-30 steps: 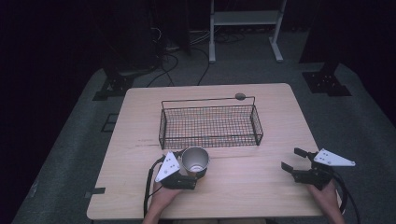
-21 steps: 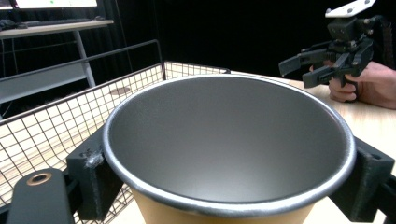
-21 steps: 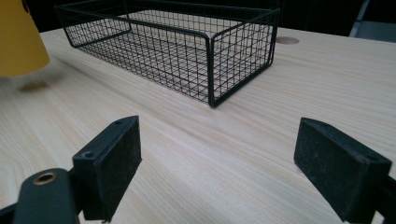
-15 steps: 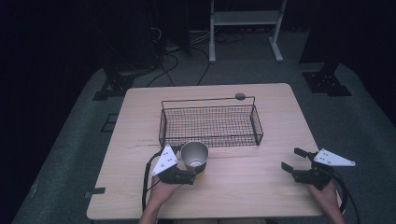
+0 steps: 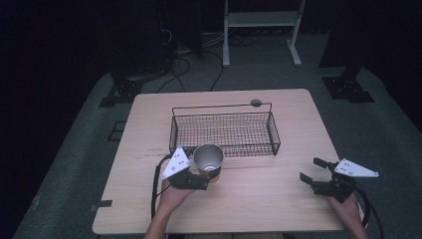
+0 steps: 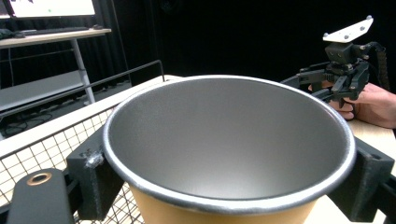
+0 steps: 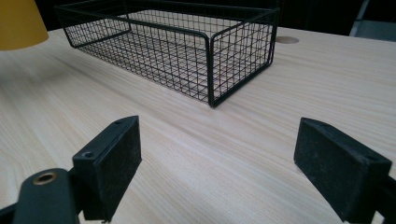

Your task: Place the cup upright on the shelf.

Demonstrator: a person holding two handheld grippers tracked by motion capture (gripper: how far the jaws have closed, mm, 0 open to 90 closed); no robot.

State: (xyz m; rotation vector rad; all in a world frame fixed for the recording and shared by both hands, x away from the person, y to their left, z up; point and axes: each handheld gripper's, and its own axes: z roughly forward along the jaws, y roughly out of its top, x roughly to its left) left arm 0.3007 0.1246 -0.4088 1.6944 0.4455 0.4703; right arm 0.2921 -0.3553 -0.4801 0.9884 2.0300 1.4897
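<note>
A metal cup [image 5: 208, 157] with a yellow outside was gripped between the jaws of the left claw [image 5: 204, 175], which were closed against its sides just below the rim. The cup was held upright, just in front of the wire basket [image 5: 225, 130] on the worktop [image 5: 259, 199]. The right claw [image 5: 312, 174] was held wide open and empty, well apart from the cup, near the worktop's right edge.
</note>
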